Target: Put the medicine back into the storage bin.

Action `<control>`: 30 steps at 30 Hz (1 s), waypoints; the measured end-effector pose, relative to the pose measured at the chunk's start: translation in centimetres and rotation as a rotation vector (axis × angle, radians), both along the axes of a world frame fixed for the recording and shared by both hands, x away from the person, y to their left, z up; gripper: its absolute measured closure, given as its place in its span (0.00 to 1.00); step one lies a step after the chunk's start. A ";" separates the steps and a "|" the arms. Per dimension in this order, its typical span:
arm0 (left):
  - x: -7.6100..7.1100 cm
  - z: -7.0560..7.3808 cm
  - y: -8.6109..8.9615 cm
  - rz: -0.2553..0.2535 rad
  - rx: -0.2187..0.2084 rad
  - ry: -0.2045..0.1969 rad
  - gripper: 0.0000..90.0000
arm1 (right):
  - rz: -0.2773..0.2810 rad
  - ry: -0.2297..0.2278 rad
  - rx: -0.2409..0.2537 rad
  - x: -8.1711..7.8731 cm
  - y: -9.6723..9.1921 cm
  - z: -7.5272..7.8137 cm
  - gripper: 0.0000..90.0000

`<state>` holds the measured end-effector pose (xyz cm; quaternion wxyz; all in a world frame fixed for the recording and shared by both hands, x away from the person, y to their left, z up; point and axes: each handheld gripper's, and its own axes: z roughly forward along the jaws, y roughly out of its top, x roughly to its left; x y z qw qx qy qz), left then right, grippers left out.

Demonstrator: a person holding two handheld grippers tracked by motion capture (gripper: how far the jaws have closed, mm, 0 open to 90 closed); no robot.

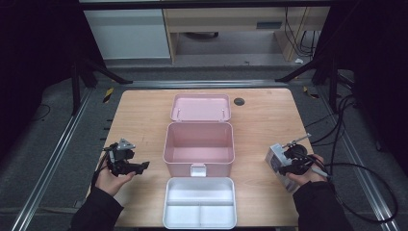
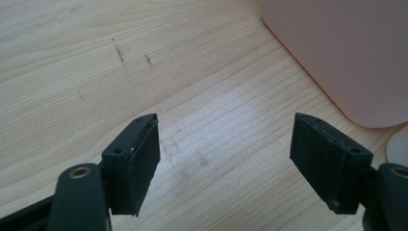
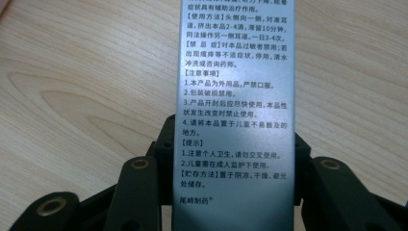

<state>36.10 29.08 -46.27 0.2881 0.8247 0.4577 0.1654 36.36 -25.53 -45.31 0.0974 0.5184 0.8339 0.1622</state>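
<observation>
Lowest in the high view sits a white divided plastic tray (image 1: 199,202), with an open pink plastic box (image 1: 198,142) above it at centre. At lower left, the left tongs (image 1: 143,166) stand apart over the wooden surface (image 1: 139,115). At lower right, the right tongs (image 1: 281,166) meet a grey printed medicine carton (image 1: 278,161).

Left gripper view: the left tongs (image 2: 226,163) gape over bare wood.

Right gripper view: the carton (image 3: 235,110) runs up the frame's middle between the right tongs (image 3: 234,159), clamped on its sides.

Chinese usage text, "注意事项", on grey box (image 3: 235,115)

Box (image 1: 199,143) sitting mid-table; lid (image 1: 200,107) lying behind it, tray (image 1: 199,202) lying before it, carton (image 1: 277,161) lying right.
</observation>
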 end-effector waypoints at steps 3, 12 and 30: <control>0.0 0.1 -0.1 -0.006 -0.003 -0.005 0.29 | 0.003 -0.023 0.010 0.0 0.1 0.6 0.62; 0.1 -0.2 -0.8 -0.036 0.013 0.001 0.29 | 0.047 -0.131 0.054 0.3 0.7 3.4 0.62; 0.1 -0.7 -1.2 -0.063 0.031 0.013 0.29 | 0.127 -0.266 0.152 2.0 3.2 9.4 0.62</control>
